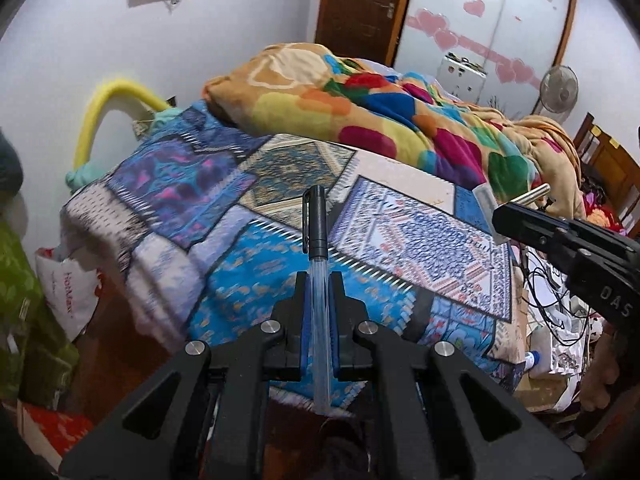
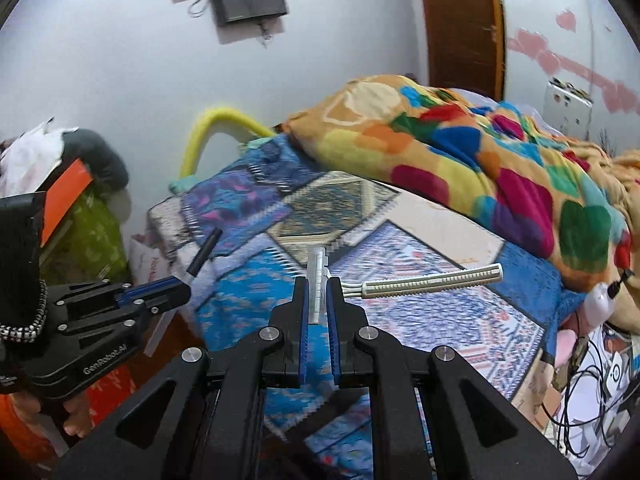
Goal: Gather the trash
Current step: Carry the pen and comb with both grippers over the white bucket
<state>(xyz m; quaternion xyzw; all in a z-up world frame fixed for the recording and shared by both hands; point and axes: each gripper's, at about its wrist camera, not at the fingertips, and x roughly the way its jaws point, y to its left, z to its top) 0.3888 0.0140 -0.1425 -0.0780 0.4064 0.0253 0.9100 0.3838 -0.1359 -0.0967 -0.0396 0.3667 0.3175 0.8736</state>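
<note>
Gripping a capped pen (image 1: 318,280), left gripper (image 1: 319,284) clamped; right gripper (image 2: 318,288) clamped on disposable razor (image 2: 400,284) above bed (image 2: 420,320).

Left tongs (image 1: 319,280) clamped on clear-barrelled pen (image 1: 317,240), black cap pointing up and away. Held above bed (image 1: 248,216) with patchwork blue spread. Multicoloured blanket (image 1: 360,112) heaped behind. Right tongs (image 1: 498,210) entering from right edge, gripping pale razor (image 1: 486,200). Yellow foam tube (image 1: 104,112) by wall.
</note>
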